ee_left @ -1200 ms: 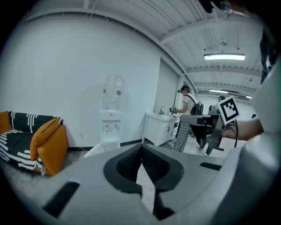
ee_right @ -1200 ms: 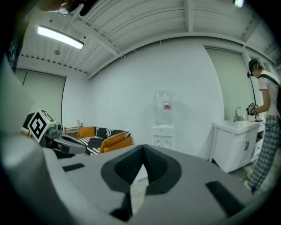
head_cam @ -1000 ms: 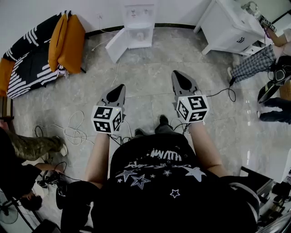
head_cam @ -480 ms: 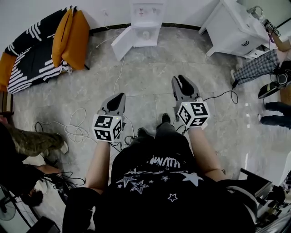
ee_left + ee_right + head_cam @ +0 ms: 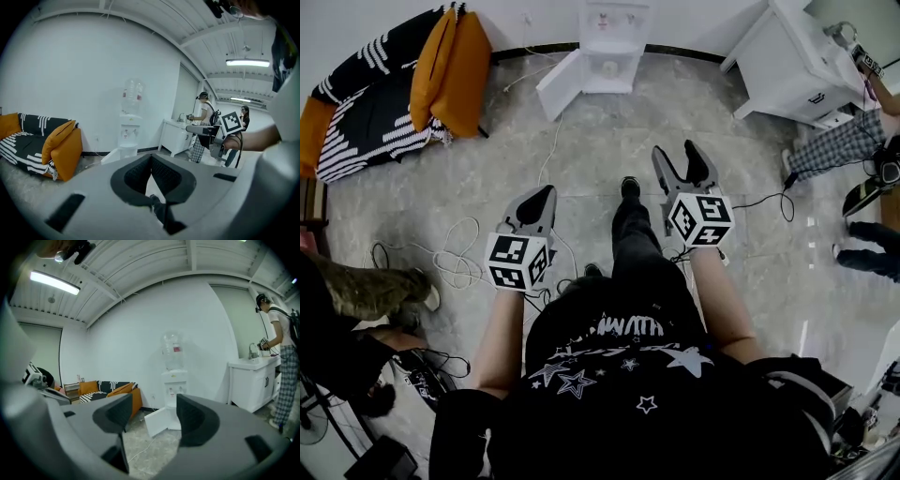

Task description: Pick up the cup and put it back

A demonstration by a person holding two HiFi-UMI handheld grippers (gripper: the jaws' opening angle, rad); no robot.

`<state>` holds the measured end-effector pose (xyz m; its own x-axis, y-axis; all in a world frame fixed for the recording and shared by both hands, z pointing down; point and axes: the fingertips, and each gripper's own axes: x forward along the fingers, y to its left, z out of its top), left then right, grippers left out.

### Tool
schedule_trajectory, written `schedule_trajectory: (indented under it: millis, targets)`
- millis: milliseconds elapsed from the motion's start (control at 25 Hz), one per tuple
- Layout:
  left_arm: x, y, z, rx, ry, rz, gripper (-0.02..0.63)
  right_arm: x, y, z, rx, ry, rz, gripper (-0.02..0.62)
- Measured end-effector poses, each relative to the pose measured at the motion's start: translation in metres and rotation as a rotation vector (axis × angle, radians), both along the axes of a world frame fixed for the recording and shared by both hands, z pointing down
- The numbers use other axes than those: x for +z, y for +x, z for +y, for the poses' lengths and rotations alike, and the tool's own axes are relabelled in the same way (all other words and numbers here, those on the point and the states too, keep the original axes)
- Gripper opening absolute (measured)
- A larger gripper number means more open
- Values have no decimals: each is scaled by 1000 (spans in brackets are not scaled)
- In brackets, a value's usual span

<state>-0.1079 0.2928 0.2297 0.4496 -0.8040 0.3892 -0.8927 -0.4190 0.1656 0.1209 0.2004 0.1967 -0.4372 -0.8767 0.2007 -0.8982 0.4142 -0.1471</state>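
Note:
No cup shows clearly in any view. A white water dispenser (image 5: 609,42) stands against the far wall with its lower door (image 5: 561,86) swung open; it also shows in the left gripper view (image 5: 129,126) and the right gripper view (image 5: 173,380). My left gripper (image 5: 539,199) is held over the floor with its jaws shut and nothing in them (image 5: 151,161). To its right, a bit further forward, my right gripper (image 5: 680,155) has its jaws opening wide, and nothing is between them (image 5: 152,416). Both point toward the dispenser, well short of it.
A striped sofa with orange cushions (image 5: 441,70) is at the far left. A white cabinet (image 5: 797,66) stands far right, with a person in plaid trousers (image 5: 830,150) beside it. Cables (image 5: 455,267) lie on the floor at the left, near a seated person (image 5: 356,291).
The right gripper's jaws have gone from shut to wide apart. Both grippers and the view have moved forward toward the dispenser, and the person's leg has stepped ahead between them.

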Motion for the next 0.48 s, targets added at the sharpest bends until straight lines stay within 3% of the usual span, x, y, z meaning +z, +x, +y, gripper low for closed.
schedule_trajectory:
  millis: [200, 480]
  targets:
    - [15, -4, -43, -21, -20, -31, 11, 19, 4, -61, -8, -6, -9, 283]
    - [39, 8, -154, -78, -45, -48, 11, 66, 30, -185, -10, -90, -36, 281]
